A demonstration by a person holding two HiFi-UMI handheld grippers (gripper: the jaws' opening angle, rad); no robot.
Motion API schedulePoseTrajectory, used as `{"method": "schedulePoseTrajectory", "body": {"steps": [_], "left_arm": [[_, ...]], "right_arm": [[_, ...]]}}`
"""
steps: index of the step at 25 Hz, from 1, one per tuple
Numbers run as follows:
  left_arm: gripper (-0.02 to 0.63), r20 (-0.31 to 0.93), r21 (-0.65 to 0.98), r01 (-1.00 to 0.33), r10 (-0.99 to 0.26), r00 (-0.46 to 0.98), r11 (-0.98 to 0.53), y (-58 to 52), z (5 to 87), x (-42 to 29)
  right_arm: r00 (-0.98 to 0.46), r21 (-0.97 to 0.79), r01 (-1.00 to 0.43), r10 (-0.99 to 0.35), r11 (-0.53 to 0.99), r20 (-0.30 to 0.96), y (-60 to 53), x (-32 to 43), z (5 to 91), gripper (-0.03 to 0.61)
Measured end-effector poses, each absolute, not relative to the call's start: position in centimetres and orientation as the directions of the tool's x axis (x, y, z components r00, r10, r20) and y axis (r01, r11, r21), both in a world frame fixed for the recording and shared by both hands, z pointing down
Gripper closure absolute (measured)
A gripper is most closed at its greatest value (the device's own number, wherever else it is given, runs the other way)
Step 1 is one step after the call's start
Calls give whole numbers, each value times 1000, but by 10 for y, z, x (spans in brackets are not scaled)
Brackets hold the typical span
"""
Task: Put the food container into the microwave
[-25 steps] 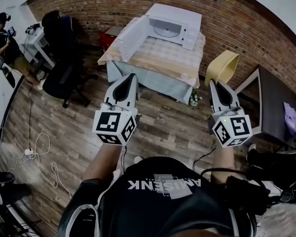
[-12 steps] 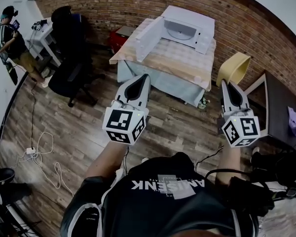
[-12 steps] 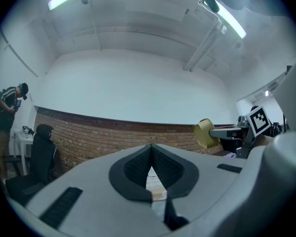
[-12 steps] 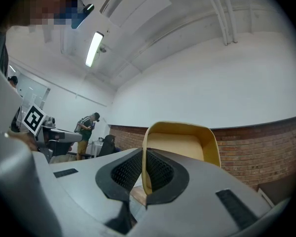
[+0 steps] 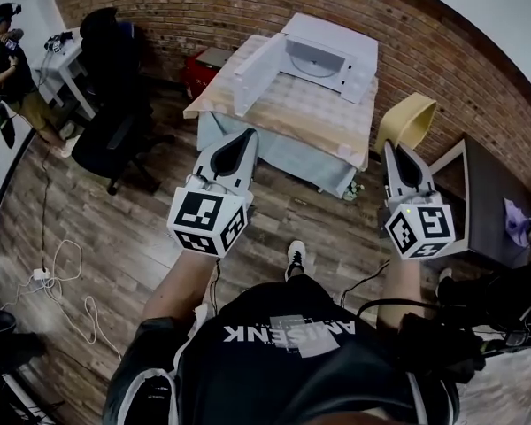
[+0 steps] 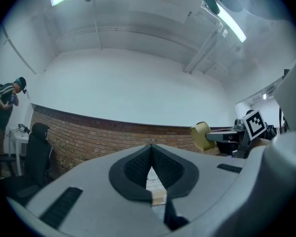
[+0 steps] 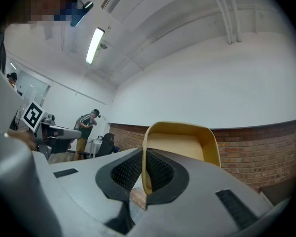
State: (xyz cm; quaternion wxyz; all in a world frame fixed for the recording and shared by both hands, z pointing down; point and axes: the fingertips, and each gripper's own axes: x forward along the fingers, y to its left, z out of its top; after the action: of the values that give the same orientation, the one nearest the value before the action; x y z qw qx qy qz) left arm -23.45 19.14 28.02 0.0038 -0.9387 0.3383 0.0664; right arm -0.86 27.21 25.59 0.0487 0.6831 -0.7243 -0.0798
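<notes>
The right gripper (image 5: 392,147) is clamped on the rim of the yellow food container (image 5: 409,120), which sticks up past its tips at about two o'clock in the head view. In the right gripper view the wall of the container sits pinched between the two pads, its hollow facing the camera. The left gripper (image 5: 248,135) is closed with nothing in it, jaw tips meeting. Both point toward the cloth-covered table (image 5: 305,118) at twelve o'clock, where the white microwave (image 5: 332,50) stands with its door (image 5: 255,73) swung wide open. At ten o'clock stands a black office chair (image 5: 106,91), with a person (image 5: 4,65) beyond it.
</notes>
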Motion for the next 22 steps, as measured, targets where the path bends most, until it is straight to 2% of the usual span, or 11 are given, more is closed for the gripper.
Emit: {"method": "schedulePoseTrajectory", "body": {"steps": [7, 22], "left_arm": [[603, -114, 31, -673, -672, 732, -739, 146, 276, -210], [603, -62, 48, -698, -699, 712, -715, 42, 279, -111]], "right_arm": [[-86, 174, -982, -995, 74, -60, 226, 20, 250, 528], [-127, 180, -977, -991, 117, -47, 121, 114, 248, 528]]}}
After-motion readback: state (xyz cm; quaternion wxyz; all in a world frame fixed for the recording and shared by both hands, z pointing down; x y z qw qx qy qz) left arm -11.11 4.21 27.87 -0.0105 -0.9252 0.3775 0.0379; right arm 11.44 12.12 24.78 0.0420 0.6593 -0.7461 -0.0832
